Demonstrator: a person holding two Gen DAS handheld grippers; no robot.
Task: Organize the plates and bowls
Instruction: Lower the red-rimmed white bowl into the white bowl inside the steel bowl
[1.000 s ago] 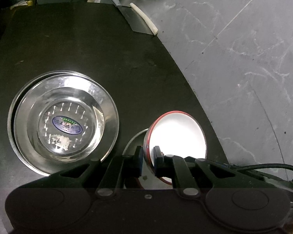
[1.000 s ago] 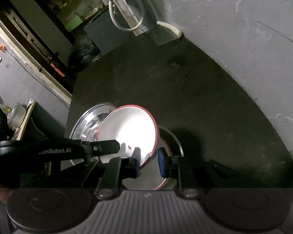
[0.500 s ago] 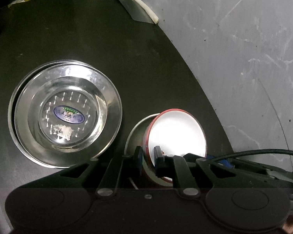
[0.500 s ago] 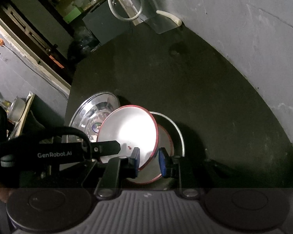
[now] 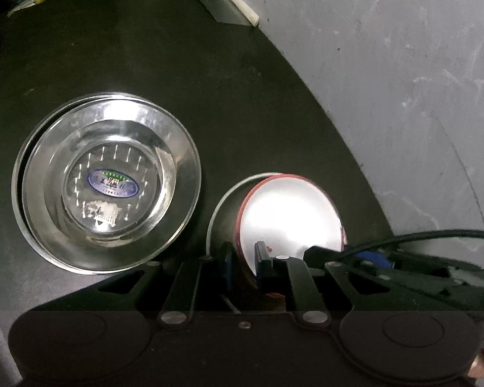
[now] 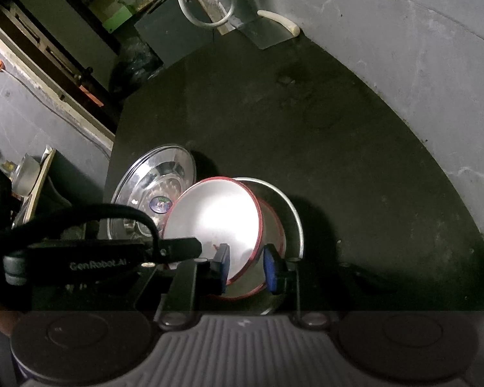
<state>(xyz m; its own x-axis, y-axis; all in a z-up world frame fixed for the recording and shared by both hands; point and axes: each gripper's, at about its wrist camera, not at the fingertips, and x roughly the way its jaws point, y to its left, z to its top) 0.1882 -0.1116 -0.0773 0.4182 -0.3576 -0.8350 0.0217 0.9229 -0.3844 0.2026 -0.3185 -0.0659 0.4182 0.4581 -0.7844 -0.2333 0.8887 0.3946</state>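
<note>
Dark table: steel plates, steel bowl, cleaver.

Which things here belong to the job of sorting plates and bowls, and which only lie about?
Belonging to the job:
red-rimmed bowl, held by the left tool
steel plates, stacked
steel dish under the bowl
right tool, open around the bowl's rim

Only lying about:
cleaver at the table's far edge
hose
</note>
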